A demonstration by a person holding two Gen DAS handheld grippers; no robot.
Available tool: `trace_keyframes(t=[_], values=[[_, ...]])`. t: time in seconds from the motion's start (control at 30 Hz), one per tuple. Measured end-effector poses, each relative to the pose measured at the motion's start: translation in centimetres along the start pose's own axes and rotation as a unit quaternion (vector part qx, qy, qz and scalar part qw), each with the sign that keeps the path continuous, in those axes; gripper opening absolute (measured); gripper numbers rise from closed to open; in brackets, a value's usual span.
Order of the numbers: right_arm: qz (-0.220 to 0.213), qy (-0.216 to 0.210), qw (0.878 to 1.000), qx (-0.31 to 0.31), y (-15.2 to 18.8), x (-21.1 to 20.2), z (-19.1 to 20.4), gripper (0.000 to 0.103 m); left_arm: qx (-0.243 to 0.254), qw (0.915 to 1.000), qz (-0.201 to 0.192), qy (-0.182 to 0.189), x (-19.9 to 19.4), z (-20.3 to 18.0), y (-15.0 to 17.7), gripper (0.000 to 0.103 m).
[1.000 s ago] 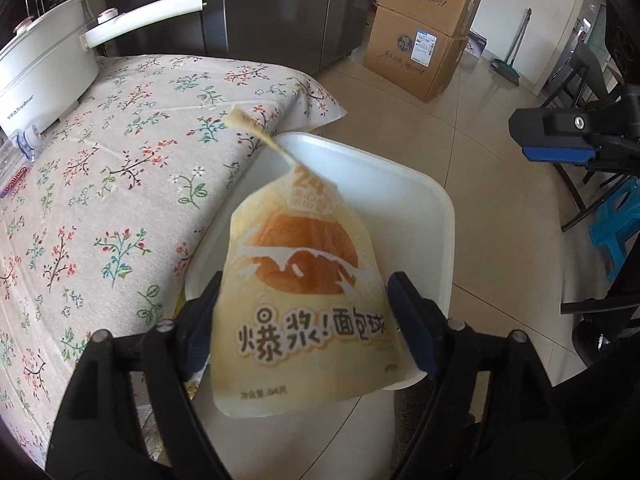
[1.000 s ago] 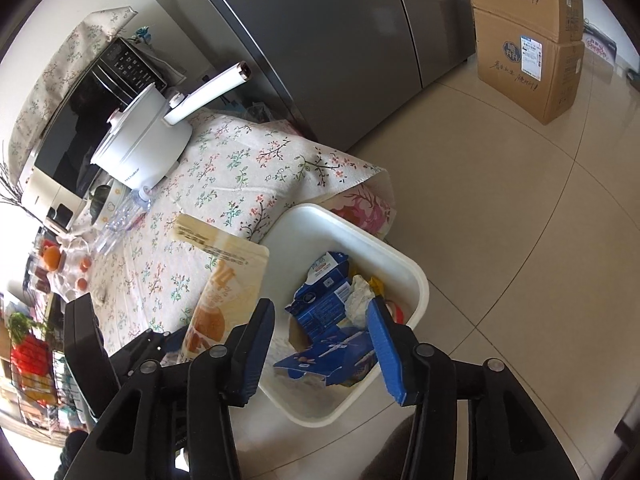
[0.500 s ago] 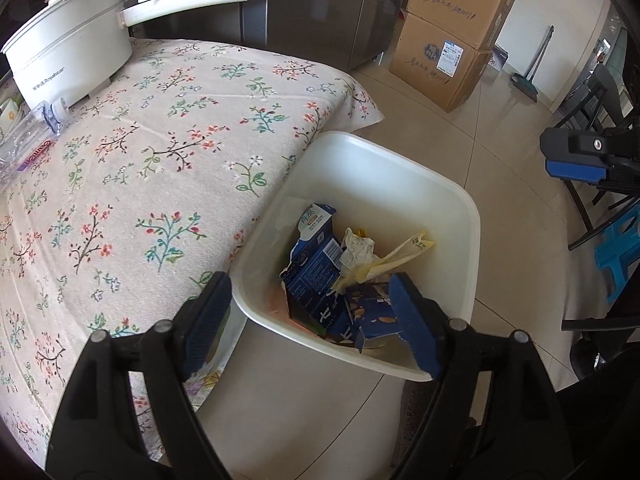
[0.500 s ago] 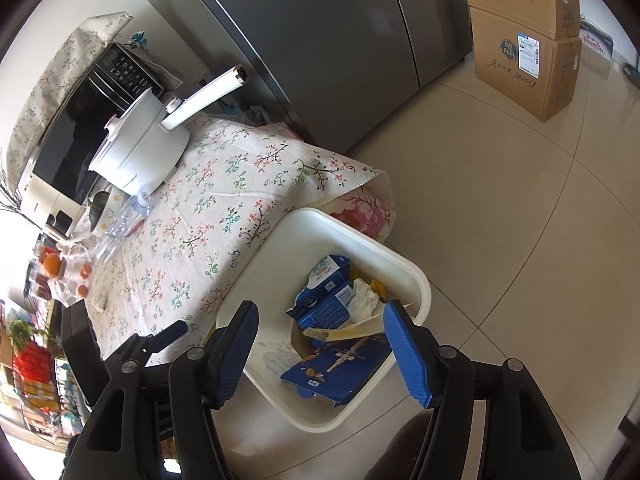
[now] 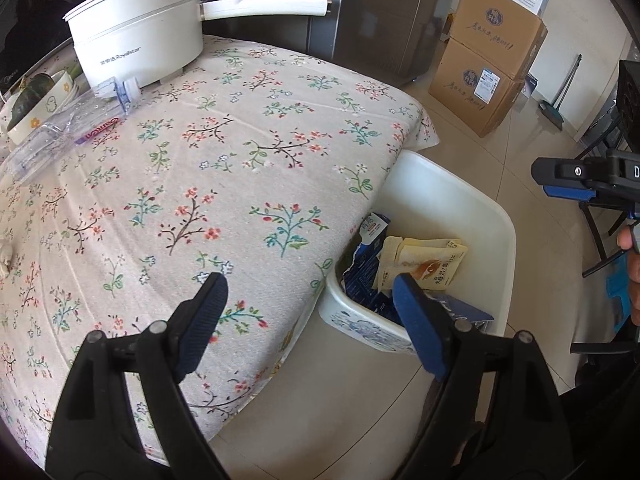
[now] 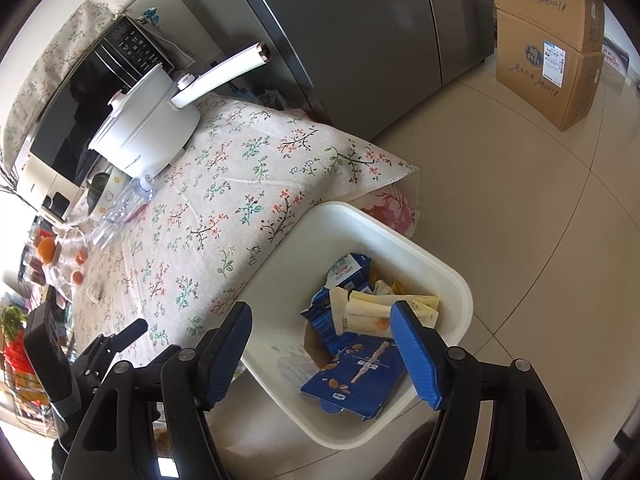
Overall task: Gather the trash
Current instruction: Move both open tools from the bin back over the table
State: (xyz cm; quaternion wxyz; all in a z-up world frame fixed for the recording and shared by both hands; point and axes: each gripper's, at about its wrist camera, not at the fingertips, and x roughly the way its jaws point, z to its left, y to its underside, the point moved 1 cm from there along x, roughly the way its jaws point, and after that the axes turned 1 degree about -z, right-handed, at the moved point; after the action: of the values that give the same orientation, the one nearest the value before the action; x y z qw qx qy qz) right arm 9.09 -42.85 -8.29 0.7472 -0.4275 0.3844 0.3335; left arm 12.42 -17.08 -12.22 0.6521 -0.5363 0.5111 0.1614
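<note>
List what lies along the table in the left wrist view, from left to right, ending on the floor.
Patterned bowl → clear plastic bottle → white electric pot → white bin holding the yellow snack bag → cardboard boxes.

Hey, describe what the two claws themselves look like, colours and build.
Both look alike. The left claw has black plastic arms with round silver pivot screws and two fingers faced in ribbed blue pads. The right claw has the same black frame, screws and blue pads. No cables or sleeves show.

Black tongs (image 5: pixel 306 316) carry ribbed blue pads (image 6: pixel 416 356) (silver screws at the joints).
</note>
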Motion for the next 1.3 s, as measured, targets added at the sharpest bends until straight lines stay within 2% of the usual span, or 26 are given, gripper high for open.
trace_keyframes(t=[0.23, 0.4, 0.7, 0.93, 1.1, 1.2, 1.3], values=[[0.002, 0.000, 1.000, -0.026, -0.9, 1.8, 4.1, 0.076, -0.038, 0.9990, -0.010, -0.022, -1.7, 4.2, 0.3, 0.085], [0.000, -0.001, 0.999, -0.046, -1.2, 3.1, 7.4, 0.080, -0.063, 0.9971, -0.021, -0.036, -2.8, 6.8, 0.4, 0.090], [0.007, -0.012, 0.997, -0.071, -1.7, 6.1, 13.3, 0.082, -0.113, 0.9903, -0.030, -0.075, -4.5, 12.6, 1.1, 0.092], [0.001, -0.008, 0.995, -0.095, -2.1, 8.3, 17.2, 0.083, -0.162, 0.9793, -0.034, -0.116, -4.8, 19.1, 1.1, 0.092], [-0.014, -0.001, 0.992, -0.129, -2.3, 9.6, 20.3, 0.083, -0.217, 0.9645, -0.052, -0.142, -4.7, 24.6, 1.4, 0.092], [-0.024, 0.004, 0.986, -0.162, -2.3, 10.6, 22.2, 0.083, -0.252, 0.9546, -0.058, -0.148, -4.2, 27.5, 1.7, 0.088], [-0.028, 0.010, 0.977, -0.213, -2.1, 11.7, 24.6, 0.083, -0.261, 0.9506, -0.050, -0.160, -3.2, 29.7, 1.7, 0.079]])
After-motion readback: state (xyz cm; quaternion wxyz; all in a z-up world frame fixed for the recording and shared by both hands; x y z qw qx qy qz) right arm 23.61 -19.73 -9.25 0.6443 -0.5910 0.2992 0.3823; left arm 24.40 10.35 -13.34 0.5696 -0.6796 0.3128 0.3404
